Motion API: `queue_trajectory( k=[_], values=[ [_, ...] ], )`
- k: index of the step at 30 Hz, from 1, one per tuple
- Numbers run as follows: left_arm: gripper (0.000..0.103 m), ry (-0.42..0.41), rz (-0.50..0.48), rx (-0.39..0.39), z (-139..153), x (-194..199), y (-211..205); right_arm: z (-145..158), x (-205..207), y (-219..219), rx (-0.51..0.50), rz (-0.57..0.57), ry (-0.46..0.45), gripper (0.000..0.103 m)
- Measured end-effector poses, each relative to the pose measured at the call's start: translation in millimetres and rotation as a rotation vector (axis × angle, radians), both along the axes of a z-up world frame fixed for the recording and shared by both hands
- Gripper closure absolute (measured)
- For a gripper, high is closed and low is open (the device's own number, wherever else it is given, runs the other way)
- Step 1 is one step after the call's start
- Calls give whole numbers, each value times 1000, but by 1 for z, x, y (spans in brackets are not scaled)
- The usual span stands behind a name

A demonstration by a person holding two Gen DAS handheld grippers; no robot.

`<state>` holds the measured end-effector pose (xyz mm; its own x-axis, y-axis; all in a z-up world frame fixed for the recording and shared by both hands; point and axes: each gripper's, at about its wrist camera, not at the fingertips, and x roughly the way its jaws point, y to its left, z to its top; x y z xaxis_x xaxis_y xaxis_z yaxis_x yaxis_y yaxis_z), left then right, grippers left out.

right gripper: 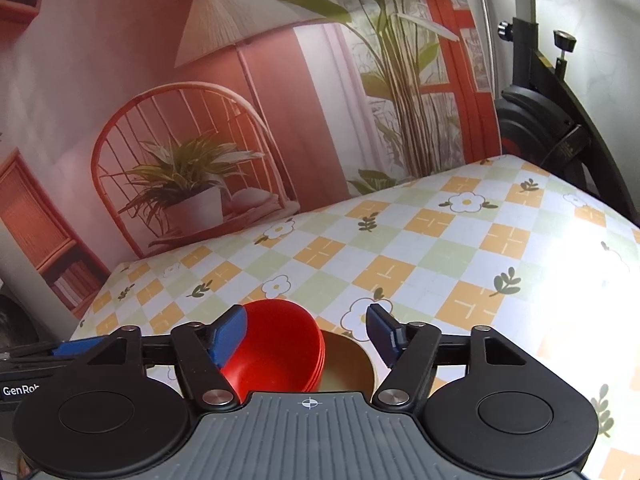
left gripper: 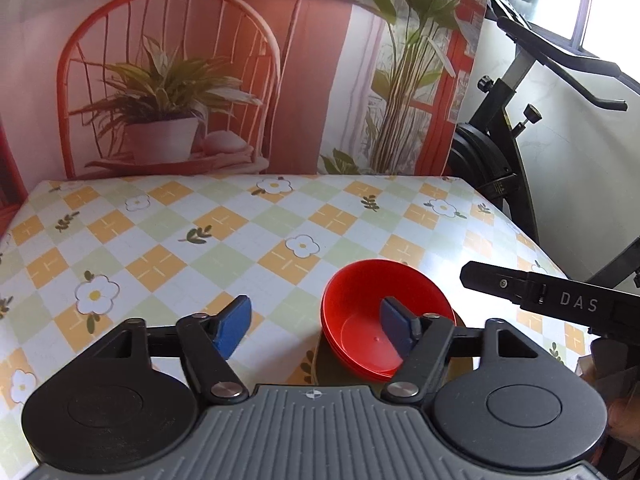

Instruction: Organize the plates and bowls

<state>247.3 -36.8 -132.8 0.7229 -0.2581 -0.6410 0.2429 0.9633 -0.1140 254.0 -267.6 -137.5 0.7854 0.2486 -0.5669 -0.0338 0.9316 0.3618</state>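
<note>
Left wrist view: the left gripper point(left gripper: 316, 324) is seen spread wide over the table point(left gripper: 248, 224), with nothing held between its blue pads point(left gripper: 234, 326). A stack of red bowls point(left gripper: 384, 320) is seen near the table's near edge, towards the right corner, tilted and resting on a tan plate point(left gripper: 318, 364) of which only a sliver shows. The right pad is seen in front of the top bowl's hollow; whether it touches the bowl cannot be told. The other gripper's black finger point(left gripper: 552, 300) is seen reaching in from the right edge of the picture, just beside the bowls and apart from them. A printed backdrop point(left gripper: 180, 80) of a chair and plants is hung behind the table's far edge, and an exercise bike point(left gripper: 504, 128) is seen past the right edge.

Right wrist view: the right gripper point(right gripper: 308, 332) is also seen wide open and empty. The red bowls point(right gripper: 280, 356) are seen directly under it, nested and leaning to the left, inside the tan plate point(right gripper: 352, 368), whose rim shows to their right. The left pad point(right gripper: 228, 334) is seen overlapping the bowls' rim; contact cannot be judged. The other gripper point(right gripper: 52, 356) is seen at the left edge of the picture. The flowered table point(right gripper: 460, 248) is seen stretching away towards the backdrop point(right gripper: 200, 120).
</note>
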Motion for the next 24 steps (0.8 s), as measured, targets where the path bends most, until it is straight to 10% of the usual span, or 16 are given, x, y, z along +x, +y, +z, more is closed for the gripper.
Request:
queue_trajectory(
  k=[7,24],
  values=[
    [0,-60,60,-24,29,-26,15,31,-26,8,-84,55,-78,1],
    [1,-233,123,42,98,-118,31,98,-111,6,-123,44,-215,0]
  ],
)
